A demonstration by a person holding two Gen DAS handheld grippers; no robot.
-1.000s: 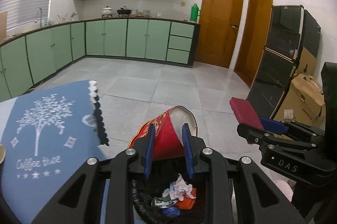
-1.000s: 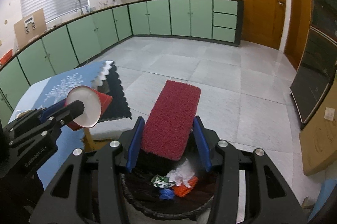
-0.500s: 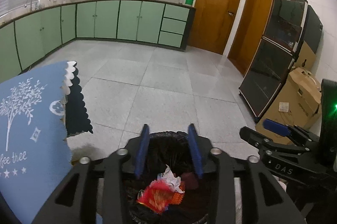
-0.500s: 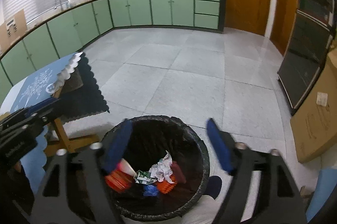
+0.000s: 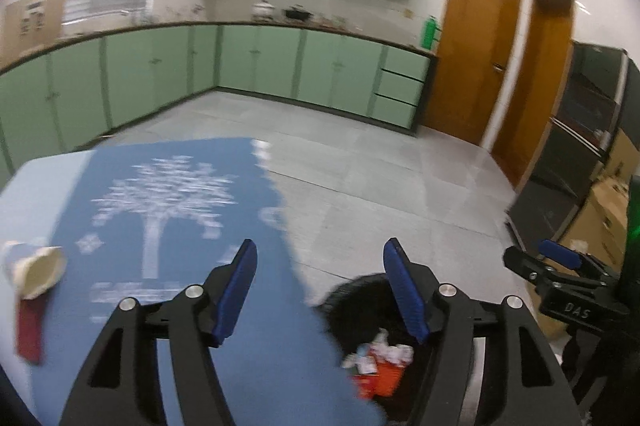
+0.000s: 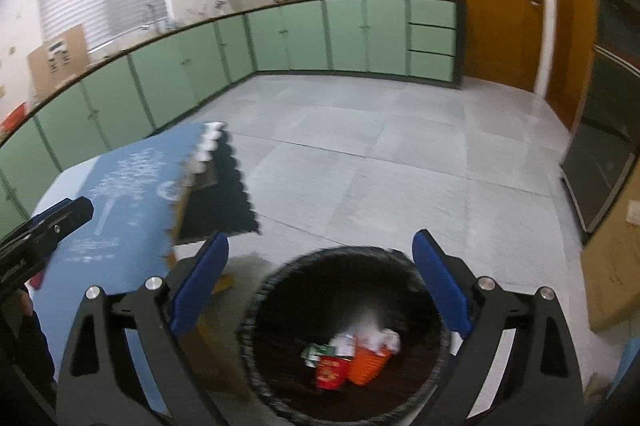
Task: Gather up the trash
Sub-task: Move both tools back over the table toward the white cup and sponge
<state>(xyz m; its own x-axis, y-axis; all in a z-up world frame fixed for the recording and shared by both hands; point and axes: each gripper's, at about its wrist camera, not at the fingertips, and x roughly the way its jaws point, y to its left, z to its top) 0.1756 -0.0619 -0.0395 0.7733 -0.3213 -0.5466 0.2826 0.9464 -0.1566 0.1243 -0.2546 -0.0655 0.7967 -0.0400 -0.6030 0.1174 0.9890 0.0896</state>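
Observation:
My left gripper [image 5: 320, 262] is open and empty, over the edge of the blue tablecloth [image 5: 168, 210]. A paper cup [image 5: 34, 272] lies on its side at the cloth's left, with a dark red piece [image 5: 29, 330] just below it. My right gripper [image 6: 320, 258] is open and empty above the black trash bin [image 6: 272, 358]. The bin holds a red cup [image 6: 330, 370], an orange item [image 6: 366, 360] and crumpled white paper [image 6: 380, 338]. The bin [image 5: 360, 290] also shows in the left wrist view, at lower right.
Green cabinets [image 6: 304, 34] line the far wall. Wooden doors [image 5: 480, 58] stand at the right. A dark appliance [image 5: 568, 146] and cardboard boxes [image 6: 612, 266] sit at the right. The floor [image 6: 380, 154] is grey tile.
Both grippers let go: the red cup and the red sponge dropped into the bin. The left gripper then swung left over the tablecloth. Both jaws opened wider.

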